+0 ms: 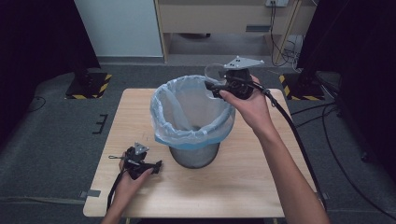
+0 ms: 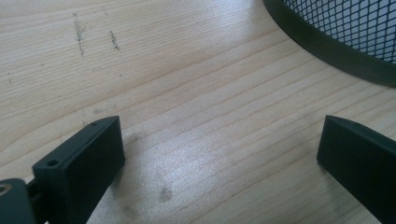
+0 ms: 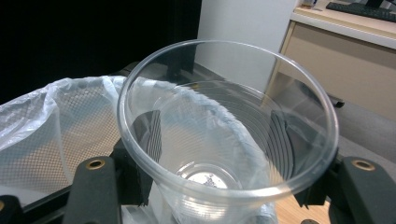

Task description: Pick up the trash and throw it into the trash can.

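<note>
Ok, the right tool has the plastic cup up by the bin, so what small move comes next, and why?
Probably carry the cup a little further over the bin's bag-lined mouth before letting go. The right tool grips it beside the far rim, apparently not yet fully above the opening, so dropping it now might miss.

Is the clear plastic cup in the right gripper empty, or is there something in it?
Empty. In the right gripper view the clear plastic cup shows a bare bottom, held between the right gripper jaws.

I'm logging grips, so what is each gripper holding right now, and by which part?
The right gripper clamps a clear plastic cup across its side walls, below the rim. The left gripper holds nothing; its jaws stand open over the wooden table.
</note>
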A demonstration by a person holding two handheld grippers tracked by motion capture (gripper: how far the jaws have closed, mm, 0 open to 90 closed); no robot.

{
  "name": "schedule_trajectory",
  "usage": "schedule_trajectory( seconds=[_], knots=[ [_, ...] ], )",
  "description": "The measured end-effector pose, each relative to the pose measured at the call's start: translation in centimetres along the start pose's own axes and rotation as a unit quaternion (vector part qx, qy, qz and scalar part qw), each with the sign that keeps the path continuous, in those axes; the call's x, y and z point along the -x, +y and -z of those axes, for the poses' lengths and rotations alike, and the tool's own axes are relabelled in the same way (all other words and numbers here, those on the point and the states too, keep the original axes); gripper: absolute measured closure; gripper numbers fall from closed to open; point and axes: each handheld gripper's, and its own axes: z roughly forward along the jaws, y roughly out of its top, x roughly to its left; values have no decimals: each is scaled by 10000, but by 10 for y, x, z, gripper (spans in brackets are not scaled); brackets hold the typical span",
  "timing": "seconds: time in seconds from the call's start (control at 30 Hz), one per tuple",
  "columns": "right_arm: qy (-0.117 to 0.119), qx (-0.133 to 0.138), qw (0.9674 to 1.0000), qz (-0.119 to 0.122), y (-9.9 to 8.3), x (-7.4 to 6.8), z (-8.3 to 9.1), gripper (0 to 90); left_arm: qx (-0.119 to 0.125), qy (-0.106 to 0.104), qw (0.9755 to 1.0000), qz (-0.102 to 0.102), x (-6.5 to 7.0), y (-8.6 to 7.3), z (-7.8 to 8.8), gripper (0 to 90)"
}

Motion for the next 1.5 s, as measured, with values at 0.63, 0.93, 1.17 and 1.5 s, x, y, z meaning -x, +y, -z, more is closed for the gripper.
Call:
schedule_trajectory(
  seconds=[0.63, 0.93, 1.17, 1.5],
  knots=[
    [137, -124, 9998, 81, -4, -6, -5, 349, 0, 0, 10000, -1, 0, 0, 0, 0],
    [244, -232, 9993, 164, -8, -10, -5, 346, -4, -2, 10000, -5, 0, 0, 0, 0],
    [300, -317, 9988, 231, -11, -13, -4, 337, -6, -1, 10000, -8, 0, 0, 0, 0],
    [286, -281, 9991, 153, -14, -13, -2, 116, -7, -2, 10000, -10, 0, 0, 0, 0]
  ],
)
